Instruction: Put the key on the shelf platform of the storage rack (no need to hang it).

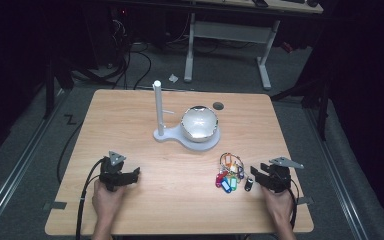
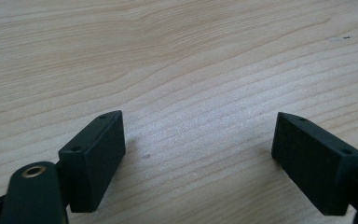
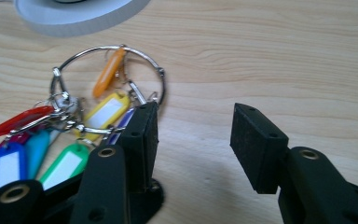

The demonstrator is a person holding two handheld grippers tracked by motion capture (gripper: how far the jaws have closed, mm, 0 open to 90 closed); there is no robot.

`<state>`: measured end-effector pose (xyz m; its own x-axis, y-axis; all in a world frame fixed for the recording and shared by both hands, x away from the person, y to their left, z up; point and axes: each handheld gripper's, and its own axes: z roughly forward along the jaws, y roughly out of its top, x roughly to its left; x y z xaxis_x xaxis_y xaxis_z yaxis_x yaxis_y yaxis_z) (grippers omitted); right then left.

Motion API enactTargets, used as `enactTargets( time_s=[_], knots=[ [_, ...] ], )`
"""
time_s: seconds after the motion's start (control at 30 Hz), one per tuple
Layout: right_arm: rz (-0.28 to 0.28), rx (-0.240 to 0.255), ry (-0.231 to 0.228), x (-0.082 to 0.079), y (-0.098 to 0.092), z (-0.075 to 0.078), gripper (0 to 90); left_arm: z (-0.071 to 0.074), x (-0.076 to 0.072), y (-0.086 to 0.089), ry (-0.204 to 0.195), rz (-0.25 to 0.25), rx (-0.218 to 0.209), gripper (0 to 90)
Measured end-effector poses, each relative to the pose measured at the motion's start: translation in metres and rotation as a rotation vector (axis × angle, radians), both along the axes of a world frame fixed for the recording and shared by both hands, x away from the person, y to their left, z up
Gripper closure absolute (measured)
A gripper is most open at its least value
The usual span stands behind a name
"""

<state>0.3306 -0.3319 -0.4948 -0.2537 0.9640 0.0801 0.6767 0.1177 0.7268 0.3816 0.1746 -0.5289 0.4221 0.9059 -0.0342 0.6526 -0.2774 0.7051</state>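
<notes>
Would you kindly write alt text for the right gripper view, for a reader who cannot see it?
The right claw hangs open over a wooden table, nothing between its black jaws. Just left of it lies a key ring bunched with tags in red, blue, green, yellow and orange. A white base edges the top left.

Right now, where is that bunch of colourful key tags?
In the high view the bunch of key tags lies on the table toward its right front, just left of the right gripper and in front of the white stand.
</notes>
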Motion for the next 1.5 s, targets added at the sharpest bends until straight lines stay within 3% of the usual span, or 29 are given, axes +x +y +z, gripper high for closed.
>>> enactTargets(
  time_s=[0.23,0.4,0.67,1.13,1.5],
  knots=[
    [0.055,0.001,0.002,0.0,0.014,0.005,53.8,0.0,0.0,0.0,0.0,0.0,-0.001,17.8],
    [0.115,-0.002,-0.02,0.001,0.028,0.012,55.7,0.0,0.0,0.0,0.0,0.0,0.0,17.8],
    [0.184,0.012,-0.018,0.01,0.049,0.017,58.0,0.0,0.0,0.0,0.0,0.0,0.0,17.8],
    [0.277,-0.019,0.023,0.03,0.079,0.012,63.6,0.0,0.0,0.0,0.001,-0.001,0.0,17.8],
    [0.284,-0.051,0.041,0.041,0.091,0.006,64.0,0.0,0.0,0.0,0.001,-0.001,-0.001,17.8]
  ],
)
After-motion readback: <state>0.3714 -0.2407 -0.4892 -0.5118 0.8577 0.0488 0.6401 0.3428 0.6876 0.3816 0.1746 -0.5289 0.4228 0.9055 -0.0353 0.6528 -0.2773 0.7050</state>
